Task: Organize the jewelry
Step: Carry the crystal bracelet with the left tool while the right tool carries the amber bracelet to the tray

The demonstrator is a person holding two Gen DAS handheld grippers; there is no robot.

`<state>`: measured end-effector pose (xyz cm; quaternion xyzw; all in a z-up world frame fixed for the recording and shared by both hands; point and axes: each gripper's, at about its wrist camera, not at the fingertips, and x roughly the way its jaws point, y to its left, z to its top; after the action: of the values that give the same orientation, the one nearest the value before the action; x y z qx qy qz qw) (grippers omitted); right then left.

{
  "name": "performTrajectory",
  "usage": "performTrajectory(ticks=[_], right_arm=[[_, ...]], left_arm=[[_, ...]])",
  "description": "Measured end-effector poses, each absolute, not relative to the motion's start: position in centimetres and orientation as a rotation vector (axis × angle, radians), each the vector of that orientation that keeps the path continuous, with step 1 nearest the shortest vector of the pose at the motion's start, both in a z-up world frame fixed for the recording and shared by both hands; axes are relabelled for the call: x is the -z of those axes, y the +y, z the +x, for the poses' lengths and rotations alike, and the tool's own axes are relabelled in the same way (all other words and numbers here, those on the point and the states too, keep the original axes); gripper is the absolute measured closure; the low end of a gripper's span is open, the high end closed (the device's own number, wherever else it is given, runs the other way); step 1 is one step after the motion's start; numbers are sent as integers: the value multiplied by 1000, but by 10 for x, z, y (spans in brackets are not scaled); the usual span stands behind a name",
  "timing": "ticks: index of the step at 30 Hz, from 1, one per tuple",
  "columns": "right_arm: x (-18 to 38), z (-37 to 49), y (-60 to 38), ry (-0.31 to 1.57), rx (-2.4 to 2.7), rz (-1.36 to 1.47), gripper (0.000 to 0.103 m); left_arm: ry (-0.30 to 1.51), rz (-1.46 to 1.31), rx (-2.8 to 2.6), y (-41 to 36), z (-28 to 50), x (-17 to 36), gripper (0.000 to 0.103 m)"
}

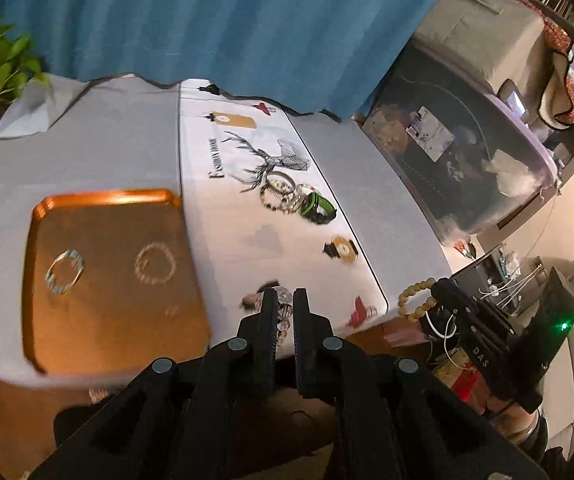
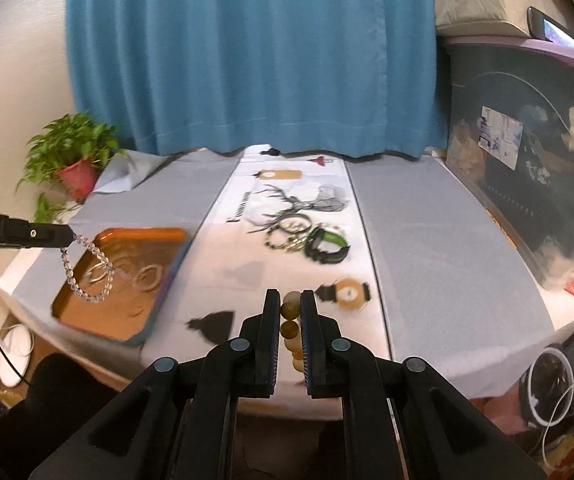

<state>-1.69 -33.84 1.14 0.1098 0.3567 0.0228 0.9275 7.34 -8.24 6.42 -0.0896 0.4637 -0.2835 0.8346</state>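
Right tool (image 2: pixel 290 308) clamps tan wooden bead bracelet (image 2: pixel 291 330) at near tabletop (image 2: pixel 439 264) edge. Left tool (image 1: pixel 284 306) pinches clear crystal bracelet (image 2: pixel 85 270), hanging over orange tray (image 1: pixel 107 280) w/ 2 bracelets inside, left side. Farther, center: pile of bangles (image 2: pixel 287 232) & green-black watch (image 2: pixel 327 246) on deer-print runner (image 1: pixel 247 184).

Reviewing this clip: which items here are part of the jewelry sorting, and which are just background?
Job:
- orange tray with two bracelets already in it
- clear bead bracelet in left gripper
- tan bead bracelet in right gripper
- bracelet pile on the table runner

Background:
- potted plant
- blue curtain
- storage bin
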Motion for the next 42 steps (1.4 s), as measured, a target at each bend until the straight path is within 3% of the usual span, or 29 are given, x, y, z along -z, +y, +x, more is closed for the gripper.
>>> performTrajectory(ticks=[16,42], right_arm=[[-43,-73,-272,735,-142,152,92],[-27,-12,-211,809,-258,101,92]], left_arm=[[940,-256,559,2,-21,-56,97],[915,-283,458,48,25,-43,97]])
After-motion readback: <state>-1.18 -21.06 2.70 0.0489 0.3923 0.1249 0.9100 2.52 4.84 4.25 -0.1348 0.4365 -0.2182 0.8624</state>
